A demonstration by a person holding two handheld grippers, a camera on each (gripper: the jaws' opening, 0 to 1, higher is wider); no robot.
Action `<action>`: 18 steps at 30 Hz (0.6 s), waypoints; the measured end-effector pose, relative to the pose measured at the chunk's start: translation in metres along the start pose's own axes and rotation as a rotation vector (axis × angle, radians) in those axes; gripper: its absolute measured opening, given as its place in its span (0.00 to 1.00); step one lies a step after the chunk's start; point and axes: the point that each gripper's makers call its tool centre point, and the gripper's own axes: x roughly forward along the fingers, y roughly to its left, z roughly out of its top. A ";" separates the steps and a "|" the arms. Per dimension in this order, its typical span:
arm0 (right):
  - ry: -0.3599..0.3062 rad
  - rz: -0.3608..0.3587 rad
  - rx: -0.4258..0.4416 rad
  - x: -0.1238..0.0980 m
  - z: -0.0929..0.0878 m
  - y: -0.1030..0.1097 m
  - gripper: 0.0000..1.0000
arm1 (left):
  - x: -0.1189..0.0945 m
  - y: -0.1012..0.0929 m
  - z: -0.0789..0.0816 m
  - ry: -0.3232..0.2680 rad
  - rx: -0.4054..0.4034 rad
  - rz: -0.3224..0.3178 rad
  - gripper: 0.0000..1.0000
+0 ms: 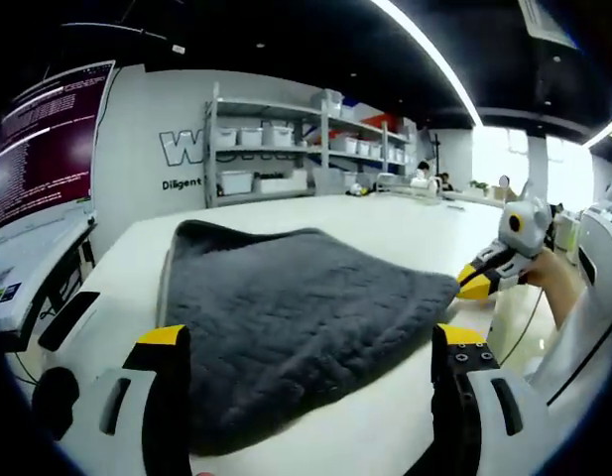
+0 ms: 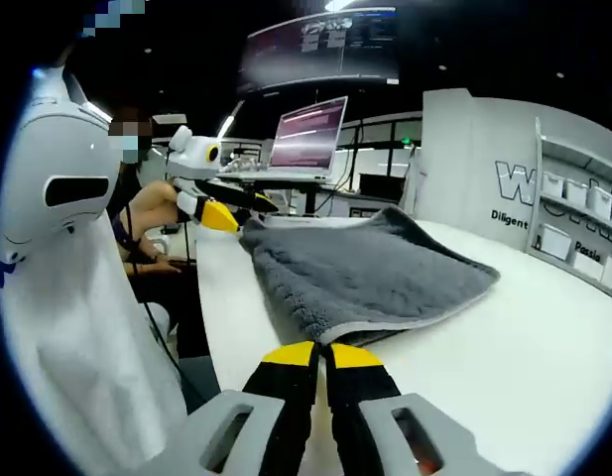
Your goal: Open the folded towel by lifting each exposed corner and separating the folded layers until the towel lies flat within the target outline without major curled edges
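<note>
Towel (image 1: 286, 317) folded, dark grey, on white desk (image 1: 385, 223). Left gripper view: left gripper (image 1: 310, 382) spread wide over near edge; right gripper (image 1: 472, 280) at far corner. Right gripper view: right gripper (image 2: 322, 355) closed, nothing between jaws, poised by towel corner; left gripper (image 2: 248, 212) at opposite corner, ready for lifting.

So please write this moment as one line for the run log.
towel: grey, folded, on white table | left gripper: open, over near edge | right gripper: shut, at towel corner

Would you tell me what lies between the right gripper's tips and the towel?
Only bare white table, in the right gripper view: the right gripper sits just short of the towel edge.
</note>
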 end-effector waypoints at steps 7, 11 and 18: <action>0.042 -0.151 -0.045 -0.043 -0.001 -0.049 0.00 | 0.000 0.000 0.001 -0.006 0.000 -0.004 0.99; 0.092 -0.318 -0.070 -0.082 -0.001 -0.105 0.00 | -0.002 0.002 0.000 -0.009 -0.002 -0.002 0.99; 0.221 -0.467 -0.101 -0.119 0.002 -0.215 0.00 | -0.006 0.006 0.001 -0.024 -0.007 0.003 0.99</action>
